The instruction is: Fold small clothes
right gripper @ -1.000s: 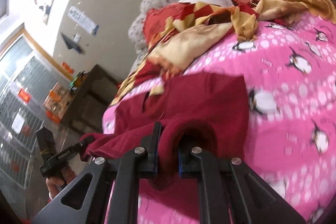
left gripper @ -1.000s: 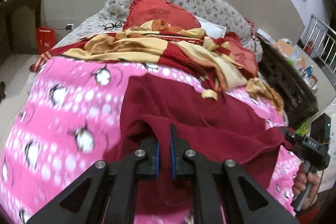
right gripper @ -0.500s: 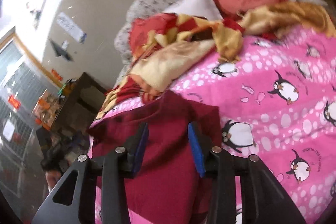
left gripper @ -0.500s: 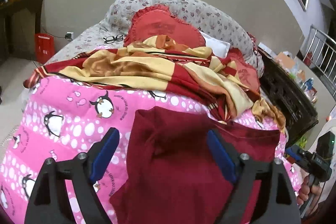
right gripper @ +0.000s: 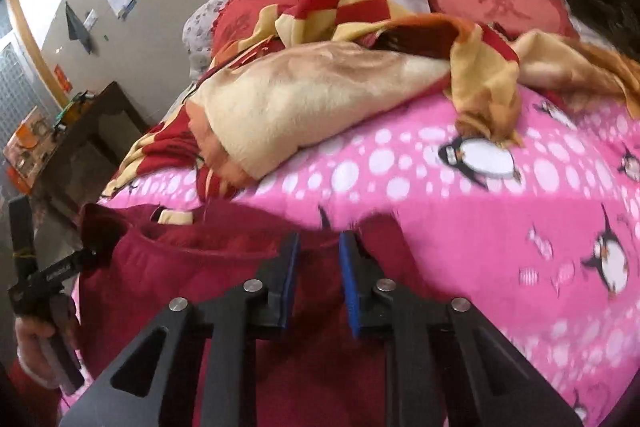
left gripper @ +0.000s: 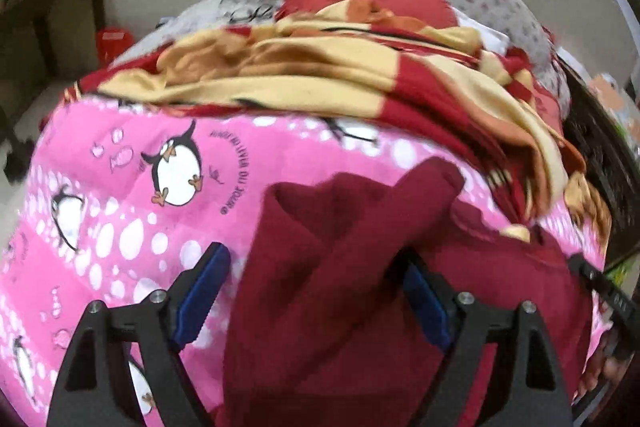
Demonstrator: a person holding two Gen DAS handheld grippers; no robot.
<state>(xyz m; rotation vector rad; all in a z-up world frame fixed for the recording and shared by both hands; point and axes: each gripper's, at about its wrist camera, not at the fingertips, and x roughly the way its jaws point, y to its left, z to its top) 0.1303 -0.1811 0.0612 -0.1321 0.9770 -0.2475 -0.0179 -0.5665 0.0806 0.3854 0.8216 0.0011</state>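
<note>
The dark red garment [left gripper: 344, 287] lies on the pink penguin blanket [left gripper: 120, 195], running away from me. My left gripper [left gripper: 312, 295] straddles its folded edge, wide and empty; a second ago it pinched cloth. My right gripper [right gripper: 318, 275] is closing over cloth, not yet gripping.

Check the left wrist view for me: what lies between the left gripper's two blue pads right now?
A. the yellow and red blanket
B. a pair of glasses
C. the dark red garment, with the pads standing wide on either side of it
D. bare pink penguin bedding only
C: in the left wrist view the left gripper is open, its blue pads spread to either side of a raised fold of the dark red garment.
</note>
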